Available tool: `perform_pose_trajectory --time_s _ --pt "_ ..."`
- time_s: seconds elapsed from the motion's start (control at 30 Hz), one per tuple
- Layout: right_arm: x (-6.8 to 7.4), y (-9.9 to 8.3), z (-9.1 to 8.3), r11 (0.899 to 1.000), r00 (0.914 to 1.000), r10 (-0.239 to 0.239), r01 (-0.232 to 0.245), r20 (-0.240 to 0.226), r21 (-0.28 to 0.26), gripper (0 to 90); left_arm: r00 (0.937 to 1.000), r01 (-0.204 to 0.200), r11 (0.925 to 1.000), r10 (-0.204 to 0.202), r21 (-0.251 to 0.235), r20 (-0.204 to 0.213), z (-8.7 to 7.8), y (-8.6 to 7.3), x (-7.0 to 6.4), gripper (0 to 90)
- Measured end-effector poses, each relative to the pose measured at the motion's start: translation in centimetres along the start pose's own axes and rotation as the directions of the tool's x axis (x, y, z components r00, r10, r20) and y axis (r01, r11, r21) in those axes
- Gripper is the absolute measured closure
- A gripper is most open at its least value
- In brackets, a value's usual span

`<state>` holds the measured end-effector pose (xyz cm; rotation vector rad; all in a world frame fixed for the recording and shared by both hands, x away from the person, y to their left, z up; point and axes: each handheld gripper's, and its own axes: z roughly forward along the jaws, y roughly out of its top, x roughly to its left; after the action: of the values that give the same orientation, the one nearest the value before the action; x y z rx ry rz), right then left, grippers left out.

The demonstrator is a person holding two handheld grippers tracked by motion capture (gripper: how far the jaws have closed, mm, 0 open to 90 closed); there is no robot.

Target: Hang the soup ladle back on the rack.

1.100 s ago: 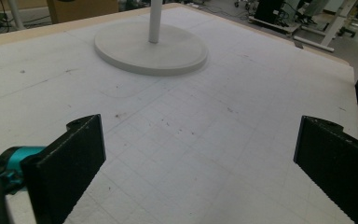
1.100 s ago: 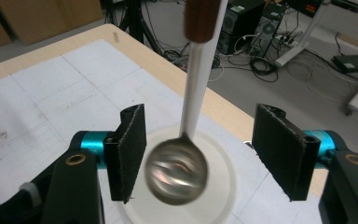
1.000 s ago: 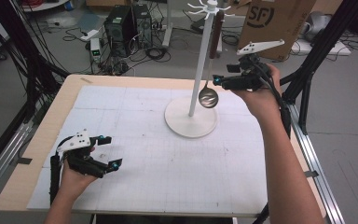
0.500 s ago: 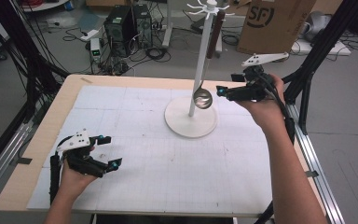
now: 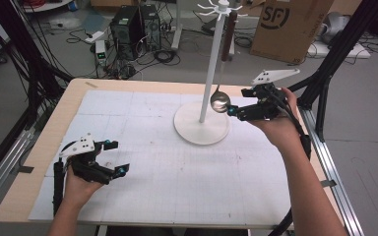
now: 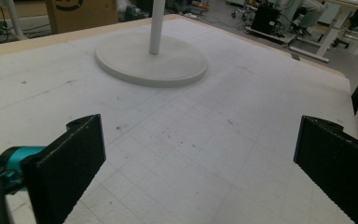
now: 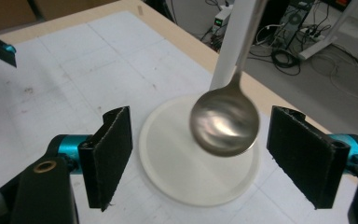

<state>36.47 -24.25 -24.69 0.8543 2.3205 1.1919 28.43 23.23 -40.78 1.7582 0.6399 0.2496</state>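
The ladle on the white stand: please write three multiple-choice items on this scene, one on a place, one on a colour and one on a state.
1. Where is the ladle?
A. Flat on the table
B. Hanging from the top of the white stand
C. Clamped in the left gripper

2. What colour is the ladle's bowl?
A. Shiny silver
B. Red
C. Matte black

3. How stands the right gripper?
A. Shut on the ladle
B. Shut on nothing
C. Open, with the bowl between its jaws

Answers:
1. B: in the high view the ladle hangs down beside the pole, its bowl above the round base.
2. A: the right gripper view shows a bright metal bowl with reflections.
3. C: the right gripper view shows both black jaws set wide, with gaps at either side of the bowl.
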Motion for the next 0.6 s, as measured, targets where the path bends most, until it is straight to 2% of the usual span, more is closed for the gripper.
perform_pose_trajectory --time_s 0.33,0.6 --pt "0.9 -2.9 0.9 1.000 0.9990 0.020 -0.020 -0.041 0.003 20.7 0.9997 0.004 1.0000 -0.004 0.007 -0.026 0.0 0.0 -0.2 2.5" --pt "1.2 -4.7 1.2 0.999 0.9980 0.037 -0.037 -0.052 0.003 20.2 0.9987 0.010 0.9999 -0.009 0.012 -0.051 0.2 0.0 -0.2 2.5"
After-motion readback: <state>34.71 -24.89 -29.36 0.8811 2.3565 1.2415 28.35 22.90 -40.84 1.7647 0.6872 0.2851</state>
